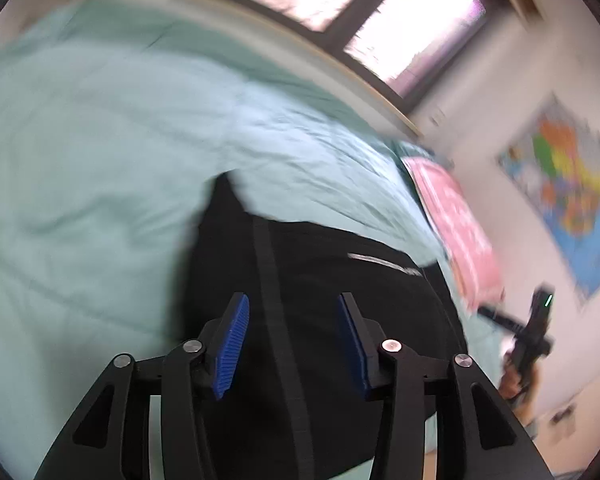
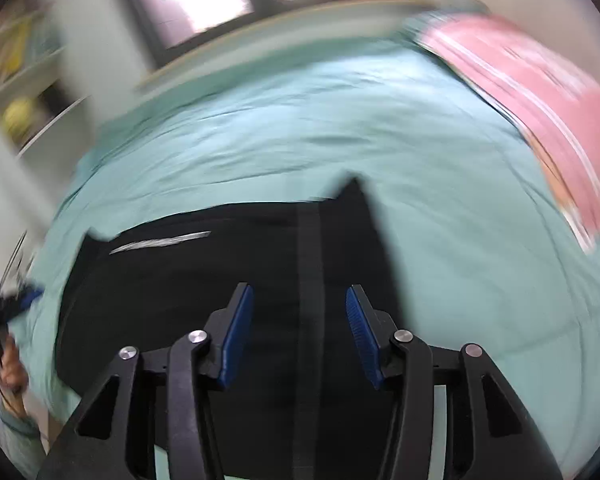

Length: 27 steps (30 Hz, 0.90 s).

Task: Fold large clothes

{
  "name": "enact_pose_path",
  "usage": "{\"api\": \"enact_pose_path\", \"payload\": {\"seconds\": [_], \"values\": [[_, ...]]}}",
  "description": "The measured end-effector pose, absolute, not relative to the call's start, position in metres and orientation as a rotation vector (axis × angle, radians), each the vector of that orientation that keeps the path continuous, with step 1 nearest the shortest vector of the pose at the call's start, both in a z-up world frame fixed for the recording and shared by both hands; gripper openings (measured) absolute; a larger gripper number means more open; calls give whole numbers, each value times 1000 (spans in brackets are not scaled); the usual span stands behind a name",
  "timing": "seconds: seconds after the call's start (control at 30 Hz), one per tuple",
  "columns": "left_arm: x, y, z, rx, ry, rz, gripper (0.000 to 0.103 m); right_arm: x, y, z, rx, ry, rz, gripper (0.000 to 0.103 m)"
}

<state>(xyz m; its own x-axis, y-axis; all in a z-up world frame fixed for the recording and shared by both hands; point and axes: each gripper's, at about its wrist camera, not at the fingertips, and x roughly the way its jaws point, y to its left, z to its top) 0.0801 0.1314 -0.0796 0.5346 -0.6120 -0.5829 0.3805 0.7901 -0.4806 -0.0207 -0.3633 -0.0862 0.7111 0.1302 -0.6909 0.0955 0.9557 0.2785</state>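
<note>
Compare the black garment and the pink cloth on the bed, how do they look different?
The black garment is dark and plain with a grey stripe down it and a small white mark, while the pink cloth is bright with pale stripes along its edge. The black garment lies at the near side under both claws; the pink cloth sits further off, toward the bed's far corner. Both rest on the mint green bedcover.

Broad stretches of the mint bedspread (image 2: 284,128) lie bare around the black garment (image 2: 204,280), giving open passage. The pink pillow (image 2: 540,92) blocks one end; the wooden bed edge (image 1: 340,68) bounds the window side.
</note>
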Motion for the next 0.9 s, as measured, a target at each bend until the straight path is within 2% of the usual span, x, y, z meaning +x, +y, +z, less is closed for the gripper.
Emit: {"api": "enact_pose_path", "payload": {"seconds": [0.13, 0.3, 0.4, 0.57, 0.7, 0.73, 0.8, 0.9], "values": [[84, 58, -77, -165, 854, -601, 54, 16, -309, -100, 236, 880, 36, 54], [140, 12, -155, -74, 1102, -417, 53, 72, -295, -170, 247, 1068, -3, 55], [150, 4, -163, -70, 1107, -369, 55, 74, -302, -174, 300, 1070, -46, 55], [116, 5, -110, -22, 975, -388, 55, 41, -287, -116, 227, 939, -83, 55], [64, 7, -44, 38, 765, -381, 56, -2, -275, -57, 201, 794, -88, 59], [49, 6, -26, 62, 706, -360, 58, -10, -270, -45, 182, 769, -97, 60], [30, 11, -3, 85, 630, -324, 72, -28, -261, -23, 156, 721, -109, 62], [4, 11, 21, 98, 544, -276, 75, -46, -250, -7, 140, 682, -123, 67]]}}
